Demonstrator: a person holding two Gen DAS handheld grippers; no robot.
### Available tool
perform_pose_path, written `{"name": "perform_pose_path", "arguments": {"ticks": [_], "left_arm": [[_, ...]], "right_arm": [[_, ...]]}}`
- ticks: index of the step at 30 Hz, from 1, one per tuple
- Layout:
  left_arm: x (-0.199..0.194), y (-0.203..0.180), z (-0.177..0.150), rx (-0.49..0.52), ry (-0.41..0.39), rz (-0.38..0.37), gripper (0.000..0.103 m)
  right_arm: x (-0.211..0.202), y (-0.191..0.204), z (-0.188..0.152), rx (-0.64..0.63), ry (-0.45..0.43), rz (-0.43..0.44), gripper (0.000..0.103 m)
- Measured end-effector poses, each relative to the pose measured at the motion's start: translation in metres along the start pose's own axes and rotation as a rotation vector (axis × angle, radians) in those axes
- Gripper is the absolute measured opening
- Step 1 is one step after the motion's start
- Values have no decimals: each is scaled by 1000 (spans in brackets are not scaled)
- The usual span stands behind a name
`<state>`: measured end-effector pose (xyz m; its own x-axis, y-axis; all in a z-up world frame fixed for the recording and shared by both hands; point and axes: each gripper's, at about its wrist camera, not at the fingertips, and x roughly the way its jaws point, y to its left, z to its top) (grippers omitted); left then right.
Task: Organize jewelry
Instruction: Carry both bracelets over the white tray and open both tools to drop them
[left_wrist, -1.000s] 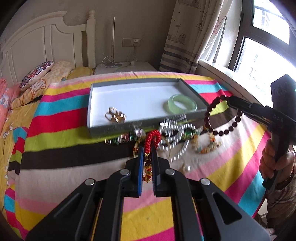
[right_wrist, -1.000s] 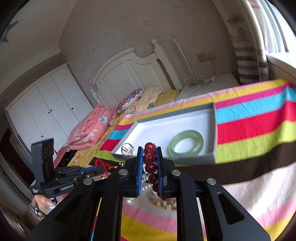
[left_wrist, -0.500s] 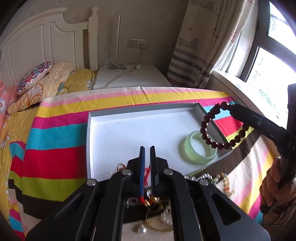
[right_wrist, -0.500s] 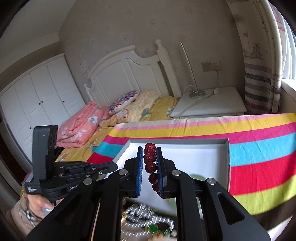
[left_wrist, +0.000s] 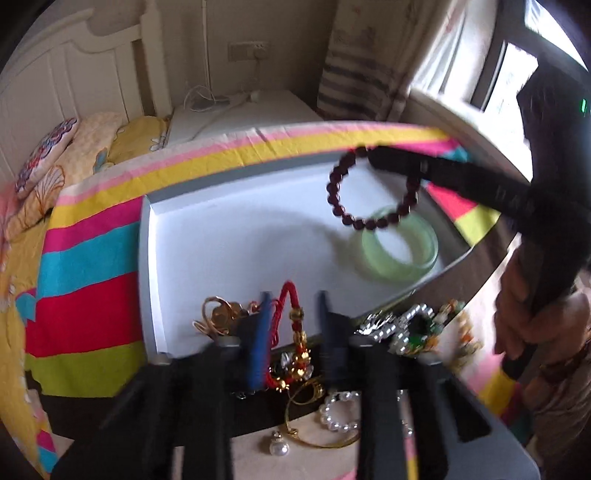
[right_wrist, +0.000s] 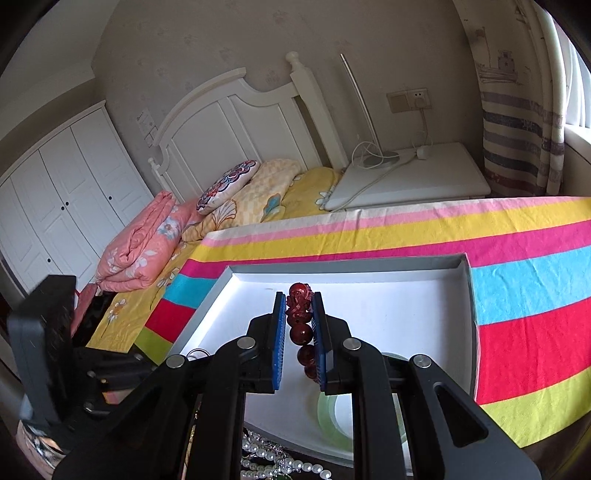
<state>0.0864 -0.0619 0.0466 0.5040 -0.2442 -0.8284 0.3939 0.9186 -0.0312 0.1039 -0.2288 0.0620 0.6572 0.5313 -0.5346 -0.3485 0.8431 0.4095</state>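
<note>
Left wrist view shows the red cord bracelet (left_wrist: 291, 325) hanging between the blue pads of the left gripper (left_wrist: 293, 332), whose fingers stand apart; only the left pad seems to touch the cord, so I cannot tell whether it is freed or merely caught. It hangs over the near edge of the white tray (left_wrist: 236, 236), beside the gold rings (left_wrist: 218, 314) already inside. Beyond the fingertips, to the right, the right gripper (right_wrist: 298, 325) is clamped narrowly on the dark bead bracelet (left_wrist: 369, 192), which dangles above the green bangle (left_wrist: 399, 247) in the tray. Pearls (left_wrist: 340, 410) and other pieces lie on the striped cloth (left_wrist: 88, 258), under and right of the left fingers.

To do this well, let the cord drop fully inside the tray wall before pulling away, and lower the beads onto bare tray floor ahead of the bangle, not onto it.

Compared with half a second ago, the left fingers have spread from nearly closed, and the bead bracelet has moved further over the tray.
</note>
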Motion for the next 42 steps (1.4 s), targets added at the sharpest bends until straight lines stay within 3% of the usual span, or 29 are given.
{"name": "perform_pose_path", "arguments": {"ticks": [3,6,9,15,21,24,28,30,31,33,37,40,41,42], "left_arm": [[13,-8,0,31,34,30,7],[4,-13,-1,46,-20,41,6],[-11,-5,12,2,-75,31,6],[-13,24,53,-77,-96,49,6],[28,61,76,-163,-50,123,6],[51,76,75,-207,-12,138,6],[65,88,66,-262,13,95,7],[65,93,62,-280,11,91,14],[64,96,60,-291,5,84,25],[60,102,57,-311,-12,74,37],[45,104,53,-316,-39,65,43],[21,96,45,-287,-98,92,67],[11,93,41,-275,-126,107,78],[-3,87,34,-260,-164,125,82]], "right_arm": [[-2,3,1,-12,-2,-2,15],[-4,5,4,-29,-7,-10,15],[2,7,9,-35,-7,-24,15],[19,9,20,-60,-6,-77,15],[51,22,22,-141,37,-151,15],[67,27,16,-156,89,-129,15],[84,33,3,-153,174,-65,16],[88,34,0,-150,203,-61,17],[88,34,-2,-144,209,-59,17],[82,30,-1,-115,207,-51,17],[61,23,8,-59,183,-25,18],[34,19,10,-58,149,-20,20],[24,17,9,-58,141,-20,28],[11,15,6,-59,130,-22,47]]}}
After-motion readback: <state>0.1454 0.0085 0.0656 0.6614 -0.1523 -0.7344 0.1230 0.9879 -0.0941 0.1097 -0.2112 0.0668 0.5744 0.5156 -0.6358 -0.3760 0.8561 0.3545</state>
